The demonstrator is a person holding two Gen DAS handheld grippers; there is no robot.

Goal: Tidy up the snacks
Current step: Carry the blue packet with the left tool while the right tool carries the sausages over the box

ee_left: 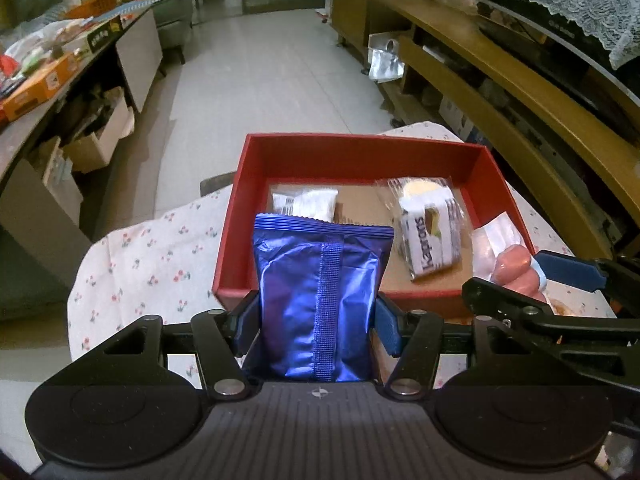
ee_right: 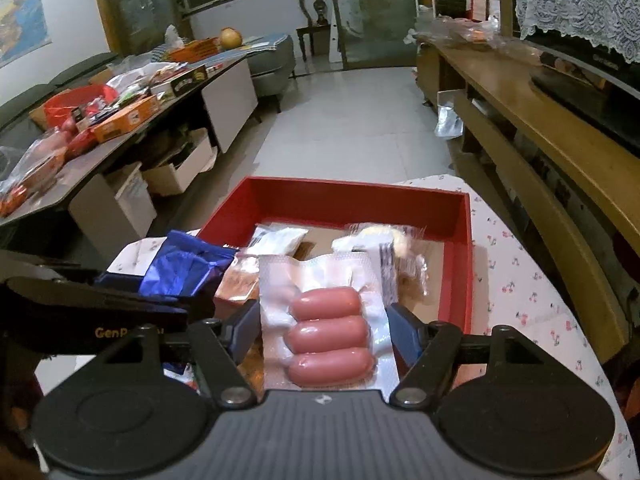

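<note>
Left wrist view and right wrist view, one moment. A table under a flowered cloth (ee_left: 140, 264) fills the lower half of both frames. On it stands an open red box (ee_left: 360, 152), centre of the left wrist view and centre to right of the right wrist view (ee_right: 456, 256); its floor is brown card.

The left gripper (ee_left: 318, 320), at the lower centre of its own frame, has its blue pads pressed against the two sides of a shiny blue foil snack packet (ee_left: 320, 304). The packet stands upright between the fingers, its crimped top edge overlapping the near wall of the box. In the right wrist view the same packet (ee_right: 180, 268) shows at the left edge of the frame, beside the box.

The right gripper (ee_right: 324, 336) is closed on a clear vacuum pack of three pink sausages (ee_right: 328, 336), held at the near rim of the box; the pack also appears at the right of the left wrist view (ee_left: 516, 272).

Inside the box lie a clear wrapped cake labelled "kaprons" (ee_left: 430, 232), right of centre, and a small white sachet (ee_left: 306, 202) at the far left.
</note>
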